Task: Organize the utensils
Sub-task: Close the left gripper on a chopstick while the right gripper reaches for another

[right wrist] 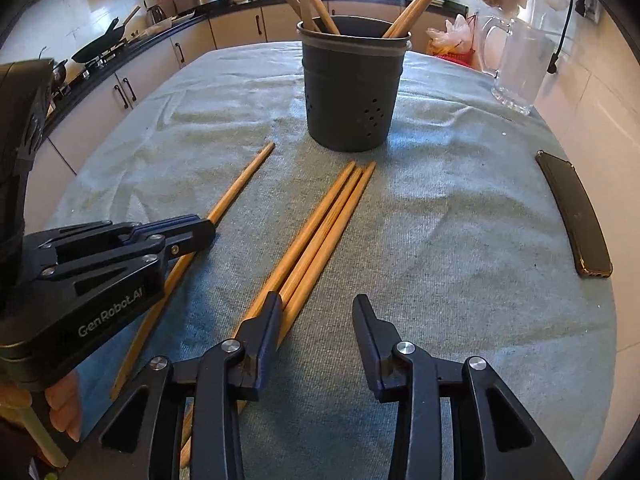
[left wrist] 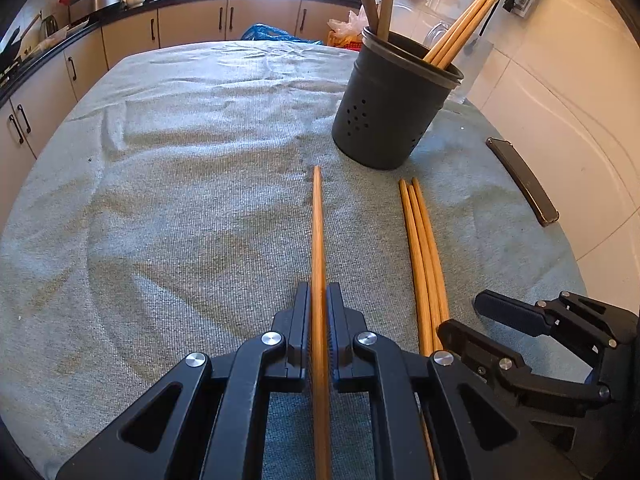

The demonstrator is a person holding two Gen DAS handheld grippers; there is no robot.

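My left gripper [left wrist: 319, 296] is shut on a single wooden chopstick [left wrist: 317, 224] that lies low along the grey-blue cloth, its tip pointing toward the dark perforated utensil holder [left wrist: 386, 120]. The holder has several wooden chopsticks [left wrist: 464, 28] and utensil handles standing in it. Three loose chopsticks [left wrist: 424, 248] lie side by side to the right. In the right wrist view, my right gripper [right wrist: 316, 304] is open and empty, its left finger next to the three chopsticks [right wrist: 320, 236], with the holder [right wrist: 352, 88] straight ahead. The left gripper [right wrist: 200, 230] and its chopstick [right wrist: 244, 180] show at left.
A dark phone [right wrist: 576, 216] lies at the right edge of the cloth-covered table [right wrist: 460, 208]; it also shows in the left wrist view [left wrist: 520, 180]. A clear glass jug [right wrist: 520, 68] stands at the back right. Kitchen counters and cabinets [left wrist: 192, 24] run behind and to the left.
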